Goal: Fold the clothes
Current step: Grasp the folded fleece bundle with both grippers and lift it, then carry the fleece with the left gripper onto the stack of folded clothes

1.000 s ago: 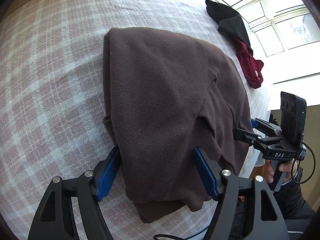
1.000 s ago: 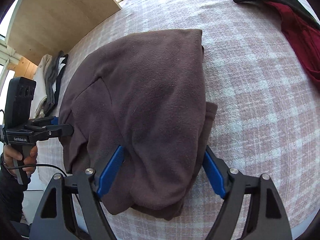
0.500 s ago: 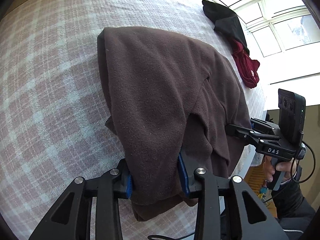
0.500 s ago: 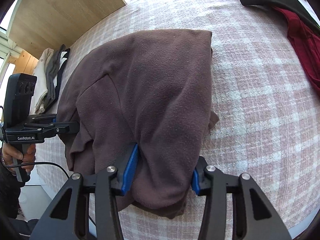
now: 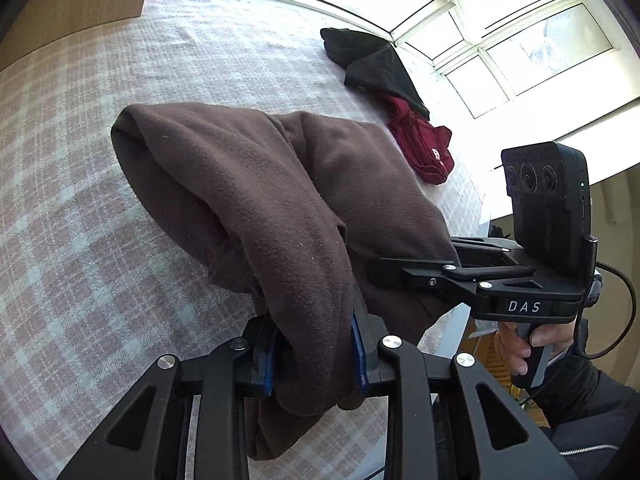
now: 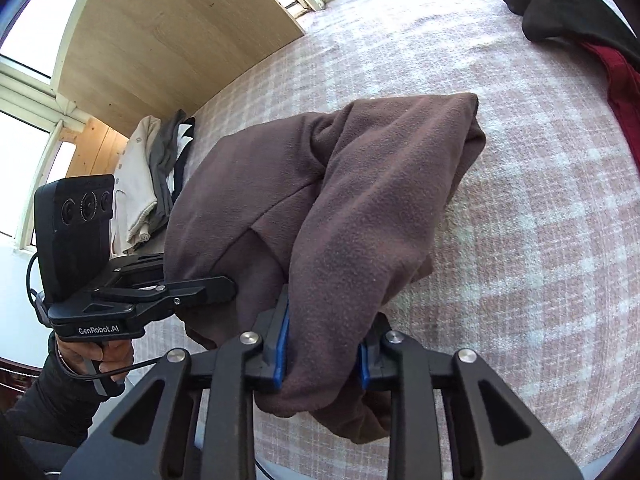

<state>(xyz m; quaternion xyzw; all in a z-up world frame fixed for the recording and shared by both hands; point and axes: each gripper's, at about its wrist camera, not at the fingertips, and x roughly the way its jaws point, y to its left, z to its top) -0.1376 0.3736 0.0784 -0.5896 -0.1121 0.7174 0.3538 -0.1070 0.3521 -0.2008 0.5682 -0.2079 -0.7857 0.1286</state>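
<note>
both tongs (image 5: pixel 316 354) (image 6: pixel 322 354) closing on brown fleece (image 5: pixel 260 184), plaid bedcover (image 5: pixel 80 184), bright windows (image 5: pixel 532 44)

Bright daylight from the windows (image 5: pixel 500 32), blown out to plain white glare. Soft shadow under the lifted brown garment (image 5: pixel 256 184) on the checked bed cover (image 5: pixel 80 240). Sharp focus throughout; strong fisheye bending and dark vignette at corners.

Fleece (image 5: pixel 248 184) on bed (image 5: pixel 80 220), near edge raised betw. left claw (image 5: pixel 316 354) & right claw (image 6: pixel 322 354); garment heap (image 5: pixel 400 92) behind, far corner.
</note>
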